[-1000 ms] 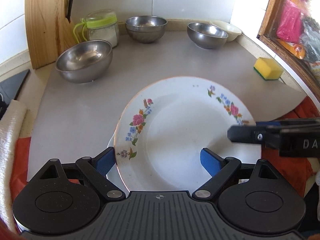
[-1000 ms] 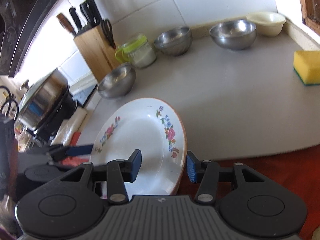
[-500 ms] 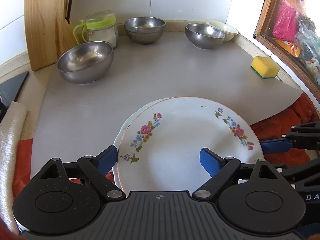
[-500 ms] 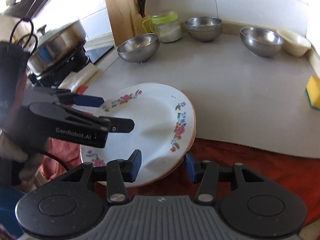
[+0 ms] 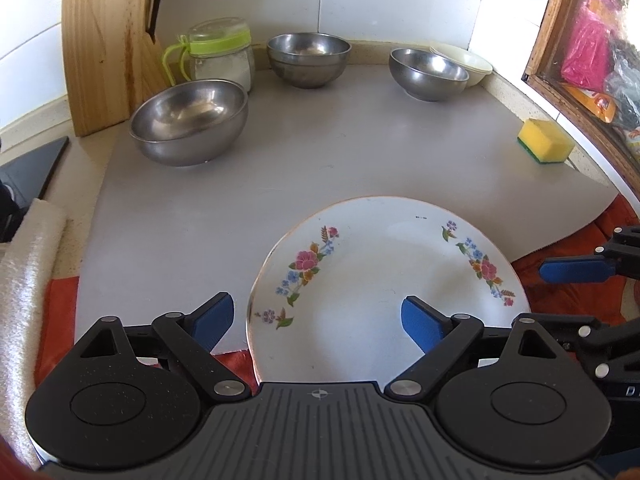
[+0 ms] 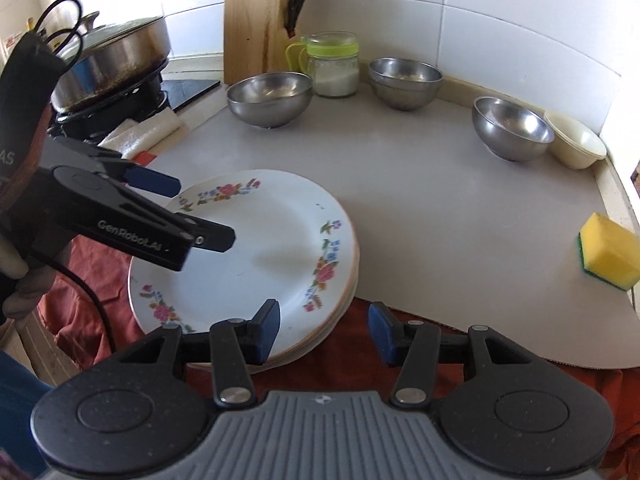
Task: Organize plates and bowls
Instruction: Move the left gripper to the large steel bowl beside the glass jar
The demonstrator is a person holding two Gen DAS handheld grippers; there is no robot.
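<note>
Plates (image 6: 256, 248), white, floral-rimmed, stacked.

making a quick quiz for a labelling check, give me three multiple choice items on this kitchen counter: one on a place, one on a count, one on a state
1. Where is the yellow sponge?
A. inside a steel bowl
B. on the grey mat near its right edge
C. on top of the plates

2. How many steel bowls stand on the counter?
A. one
B. three
C. five

3. How do the right tongs stand at the stack of floral plates?
A. open, one pad over the stack's rim, the other off it above the red cloth
B. shut on a bowl
C. shut on the sponge

Answers: 1 B, the sponge sits on the mat far from all dishes. 2 B, one bowl by the knife block, one beside the jar, one beside the cream bowl. 3 A, a clear gap shows between the blue pads, pressing nothing.
</note>
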